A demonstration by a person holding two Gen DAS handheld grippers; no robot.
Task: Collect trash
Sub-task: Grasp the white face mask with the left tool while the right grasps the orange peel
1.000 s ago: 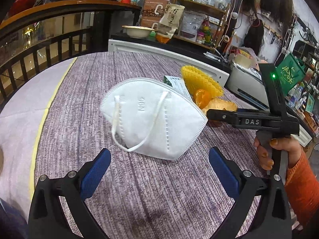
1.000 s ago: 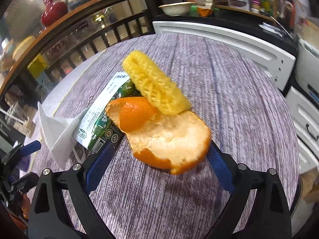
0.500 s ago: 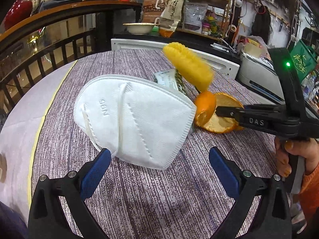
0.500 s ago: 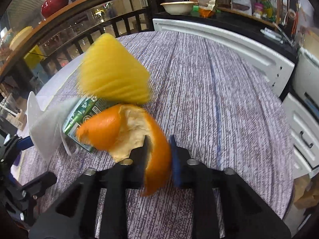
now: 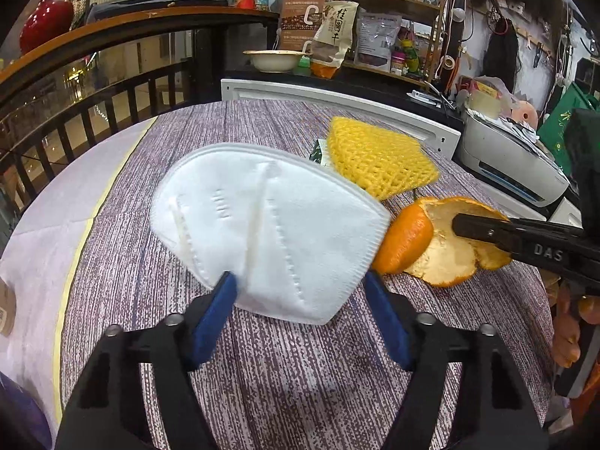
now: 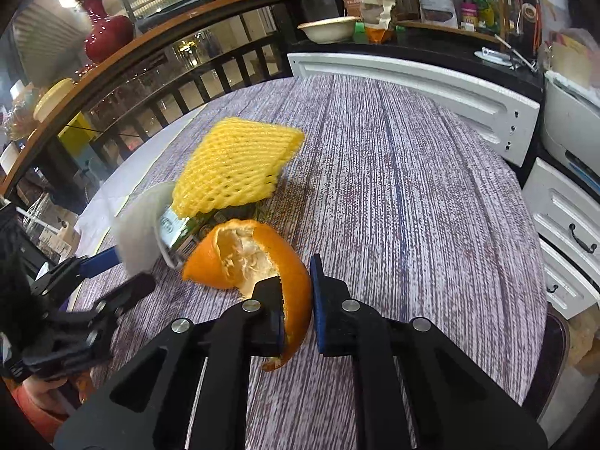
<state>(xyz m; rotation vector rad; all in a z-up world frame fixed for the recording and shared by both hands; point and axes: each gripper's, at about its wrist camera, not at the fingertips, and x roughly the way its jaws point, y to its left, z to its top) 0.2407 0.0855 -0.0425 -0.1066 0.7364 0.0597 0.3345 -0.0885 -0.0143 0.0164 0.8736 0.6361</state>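
Green packet (image 6: 183, 230) mostly hidden under foam net (image 6: 234, 167), mask (image 5: 270, 228)

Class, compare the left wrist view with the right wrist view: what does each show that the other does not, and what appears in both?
Only the left wrist view shows the whole white face mask between the left tool's blue pads, which have just been closing. Only the right wrist view shows the right tool shut on the orange peel, plus the green packet's label. Both show the peel, the yellow foam net and the purple table.
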